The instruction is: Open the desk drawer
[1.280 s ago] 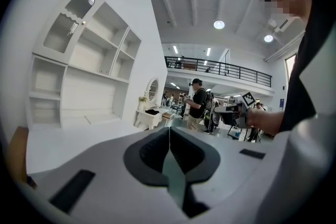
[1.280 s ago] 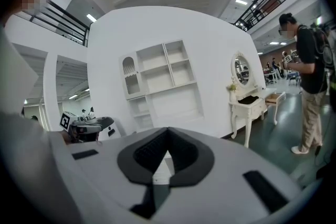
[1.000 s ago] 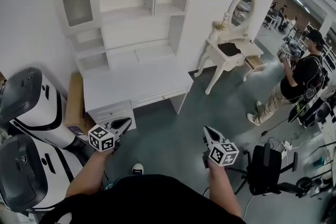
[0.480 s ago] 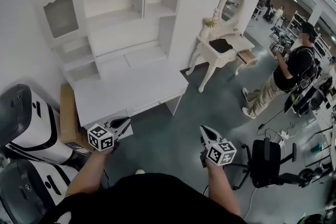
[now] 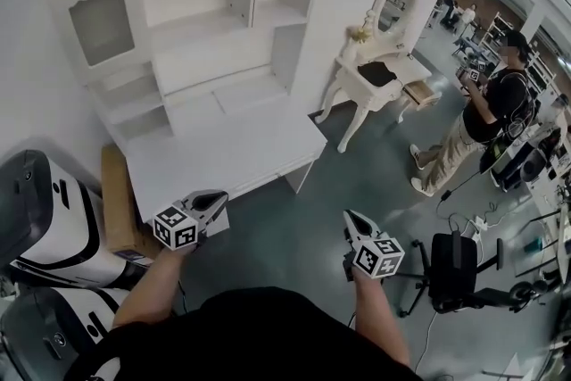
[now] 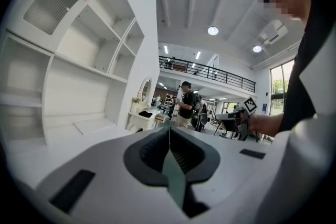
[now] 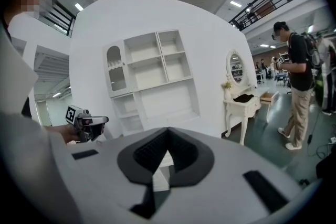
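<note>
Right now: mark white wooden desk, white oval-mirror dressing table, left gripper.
white wooden desk [image 5: 223,152]: head view, bare top.
white oval-mirror dressing table [image 5: 351,80]: head view, near side.
left gripper [image 5: 217,201]: head view, between fingertips.

Dark grey-green floor [image 5: 303,232] carries white desk [image 5: 223,152] with shelf hutch [image 5: 205,13], cardboard box [image 5: 116,210] just beside desk's left end, white vanity table [image 5: 379,85], black office chair [image 5: 451,268], standing person [image 5: 473,129].

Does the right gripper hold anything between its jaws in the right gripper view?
No, the right gripper has its jaws closed tip to tip, with nothing caught between them.
</note>
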{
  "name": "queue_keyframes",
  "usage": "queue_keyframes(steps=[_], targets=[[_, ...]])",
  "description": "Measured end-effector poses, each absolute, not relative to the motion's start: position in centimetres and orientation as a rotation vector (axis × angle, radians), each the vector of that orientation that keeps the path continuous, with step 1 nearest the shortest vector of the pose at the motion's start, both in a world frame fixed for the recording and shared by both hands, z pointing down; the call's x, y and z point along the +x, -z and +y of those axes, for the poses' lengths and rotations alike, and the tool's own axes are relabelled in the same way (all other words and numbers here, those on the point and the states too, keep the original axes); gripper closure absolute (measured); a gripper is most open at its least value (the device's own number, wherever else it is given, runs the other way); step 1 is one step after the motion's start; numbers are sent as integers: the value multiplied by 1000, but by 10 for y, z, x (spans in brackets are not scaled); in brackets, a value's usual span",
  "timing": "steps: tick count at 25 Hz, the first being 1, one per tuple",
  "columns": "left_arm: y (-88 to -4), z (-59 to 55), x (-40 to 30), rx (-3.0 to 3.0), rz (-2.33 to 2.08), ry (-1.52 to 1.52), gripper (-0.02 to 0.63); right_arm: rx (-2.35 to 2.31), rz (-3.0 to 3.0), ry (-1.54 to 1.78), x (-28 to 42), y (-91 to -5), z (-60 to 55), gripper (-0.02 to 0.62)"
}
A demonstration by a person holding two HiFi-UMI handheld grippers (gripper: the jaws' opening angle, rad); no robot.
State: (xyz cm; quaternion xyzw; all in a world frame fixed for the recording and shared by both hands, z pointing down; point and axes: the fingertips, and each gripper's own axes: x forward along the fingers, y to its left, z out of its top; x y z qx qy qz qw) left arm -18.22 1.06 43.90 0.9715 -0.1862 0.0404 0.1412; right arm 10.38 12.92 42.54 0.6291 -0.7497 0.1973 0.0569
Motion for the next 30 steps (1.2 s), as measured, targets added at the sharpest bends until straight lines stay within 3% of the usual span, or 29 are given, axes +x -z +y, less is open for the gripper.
queue_keyframes(steps=[14,30], targets=[[-448,-11,-261,2762,-660,-89,594,1842,-2271,-581,58,-433,80,594],[-462,-36,-260,2717,-749,-143,594,1753,-2323,-612,66,-457,21,594]])
